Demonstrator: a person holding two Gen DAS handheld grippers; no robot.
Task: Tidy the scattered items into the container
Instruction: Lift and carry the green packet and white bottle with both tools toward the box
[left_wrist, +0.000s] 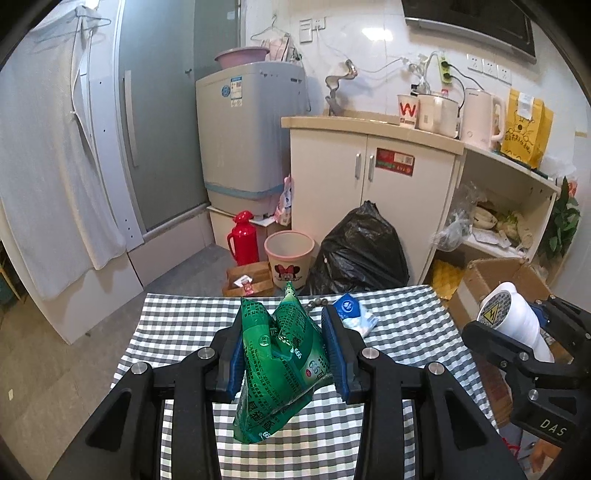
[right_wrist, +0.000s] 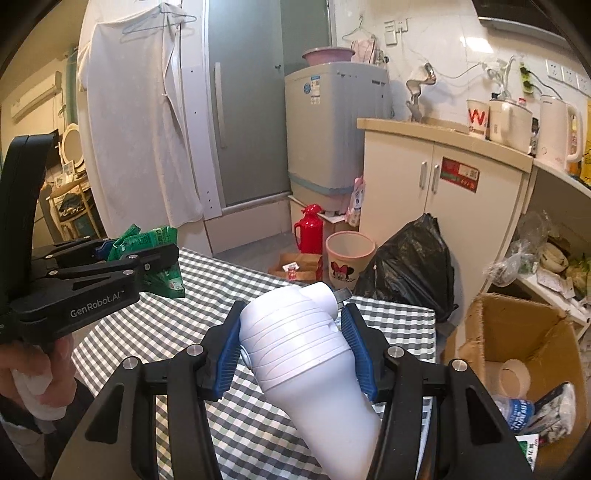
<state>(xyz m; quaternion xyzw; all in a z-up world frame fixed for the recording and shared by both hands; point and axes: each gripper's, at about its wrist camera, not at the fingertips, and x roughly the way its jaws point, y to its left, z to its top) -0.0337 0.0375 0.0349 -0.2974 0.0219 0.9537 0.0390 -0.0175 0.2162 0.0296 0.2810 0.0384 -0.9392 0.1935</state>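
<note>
The crinkled green plastic packet (left_wrist: 280, 362) hangs nearest the left wrist camera, clamped between the blue pads of the left tool (left_wrist: 286, 354) above the grey-and-white checked tabletop (left_wrist: 177, 325). In the right wrist view, the right tool (right_wrist: 295, 343) is clamped on a white ribbed plastic lamp bulb (right_wrist: 299, 339), also held over the tabletop. A small blue-and-white packet (left_wrist: 351, 312) lies at the tabletop's far edge. To the right, on the floor, stands the open brown cardboard box (right_wrist: 480, 332), with a plastic bottle (right_wrist: 517, 410) inside.
</note>
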